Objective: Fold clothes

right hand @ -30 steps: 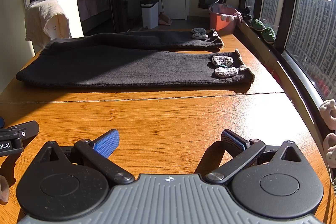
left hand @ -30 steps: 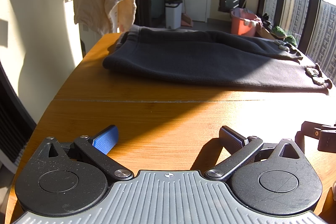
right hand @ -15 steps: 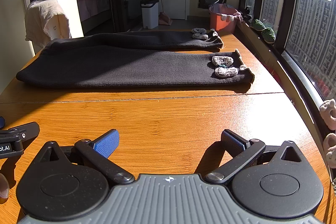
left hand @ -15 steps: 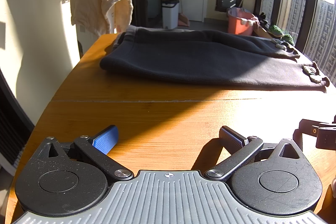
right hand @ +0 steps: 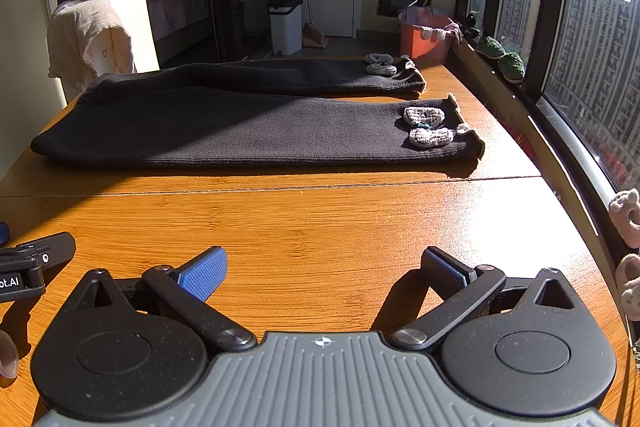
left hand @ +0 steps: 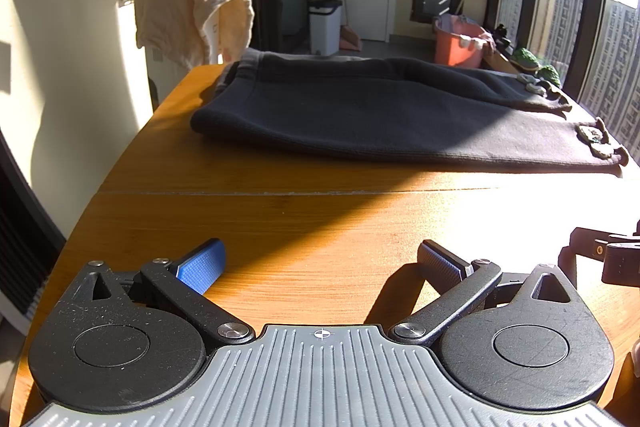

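Trousers (right hand: pixel 248 131) lie flat across far half of table (right hand: pixel 320 223), waistband left, leg ends right, one leg behind the other. Both grippers (left hand: pixel 320 263) (right hand: pixel 324 271) near edge, well apart from them. Bin (right hand: pixel 285 26), bucket (right hand: pixel 424 39) on floor beyond table.

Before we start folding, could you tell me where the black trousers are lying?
The black trousers lie flat across the far half of the wooden table, beyond its seam, waistband left, cuffs toward the window.

Two matching black-and-grey hand-held grippers

Each gripper, left (left hand: pixel 320 261) and right (right hand: pixel 323 269), has blue-padded jaws, silver screws on black link arms, round black discs and a ribbed grey body behind.
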Available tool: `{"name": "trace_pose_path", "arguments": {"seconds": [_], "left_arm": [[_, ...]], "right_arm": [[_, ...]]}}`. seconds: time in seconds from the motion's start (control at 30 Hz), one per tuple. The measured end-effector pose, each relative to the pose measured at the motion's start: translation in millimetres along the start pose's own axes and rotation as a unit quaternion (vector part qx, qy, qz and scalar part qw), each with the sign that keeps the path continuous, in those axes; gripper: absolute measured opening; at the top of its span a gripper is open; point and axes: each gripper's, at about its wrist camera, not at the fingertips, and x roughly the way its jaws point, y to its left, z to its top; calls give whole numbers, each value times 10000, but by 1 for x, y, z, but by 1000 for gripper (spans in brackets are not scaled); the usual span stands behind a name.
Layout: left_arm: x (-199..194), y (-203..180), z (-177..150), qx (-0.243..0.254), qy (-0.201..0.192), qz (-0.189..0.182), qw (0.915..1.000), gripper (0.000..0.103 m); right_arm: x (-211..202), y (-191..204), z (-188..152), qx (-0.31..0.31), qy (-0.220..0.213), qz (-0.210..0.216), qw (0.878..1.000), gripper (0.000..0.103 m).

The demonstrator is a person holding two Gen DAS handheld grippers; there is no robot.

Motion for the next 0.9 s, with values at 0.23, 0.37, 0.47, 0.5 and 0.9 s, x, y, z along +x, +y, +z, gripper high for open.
{"name": "trace_pose_path", "arguments": {"seconds": [0.23,0.37,0.47,0.5,0.9], "left_arm": [[0,0,0,-6,-3,6,10000,103],[0,0,0,-13,-5,14,10000,103],[0,0,0,-14,-6,14,10000,103],[0,0,0,-14,-6,15,10000,103],[1,-2,2,-118,6,133,9998,103]], "right_arm": [[0,0,0,0,0,0,10000,103],[0,0,0,-1,0,3,10000,103],[0,0,0,-1,1,2,10000,103],[0,0,0,-1,1,2,10000,103],[-1,-1,-2,-12,-16,-10,10000,103]]}}
